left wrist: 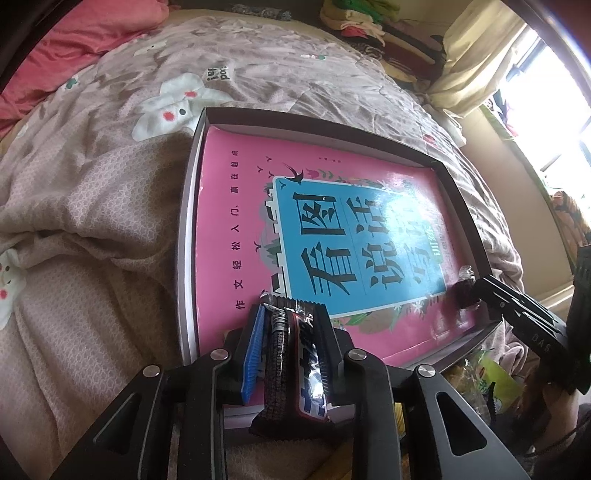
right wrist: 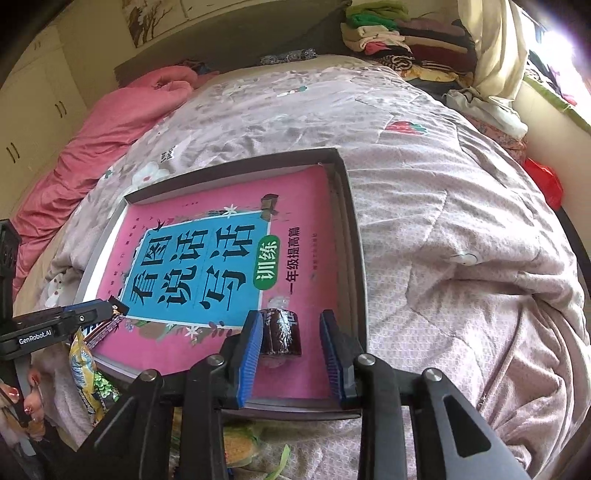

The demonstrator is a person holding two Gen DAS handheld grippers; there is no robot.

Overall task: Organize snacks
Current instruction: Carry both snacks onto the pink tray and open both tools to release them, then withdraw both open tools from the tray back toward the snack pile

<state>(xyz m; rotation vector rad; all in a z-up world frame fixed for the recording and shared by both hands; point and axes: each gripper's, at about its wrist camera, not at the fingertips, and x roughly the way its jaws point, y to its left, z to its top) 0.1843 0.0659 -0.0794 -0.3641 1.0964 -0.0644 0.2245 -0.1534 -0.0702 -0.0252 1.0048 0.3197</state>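
pink book: we see a glossy pink book (right wrist: 229, 258) with a blue title panel lying flat inside a shallow dark box (right wrist: 351, 221), filling most of its floor.
box place: the box sits on a pale patterned quilt (right wrist: 461, 240) spread over the bed.
left gripper: our left gripper (left wrist: 284, 354) has its blue-padded fingers pressed onto a dark chocolate bar wrapper (left wrist: 291, 362), held on edge over the near left corner of the book.
right gripper: our right gripper (right wrist: 291, 347) stands spread apart over the near right part of the book, pinching nothing.
small snack: a small dark wrapped snack (right wrist: 280, 334) lies on the pink cover between the right fingers, close against the left pad and apart from the right pad.
other snacks: more snack bags (right wrist: 88, 373), yellow and green, lie on the quilt just off the box's near left edge.
far side: a pink blanket (right wrist: 110, 125) lies bunched at the far left, and folded clothes (right wrist: 399, 33) are stacked at the far right.
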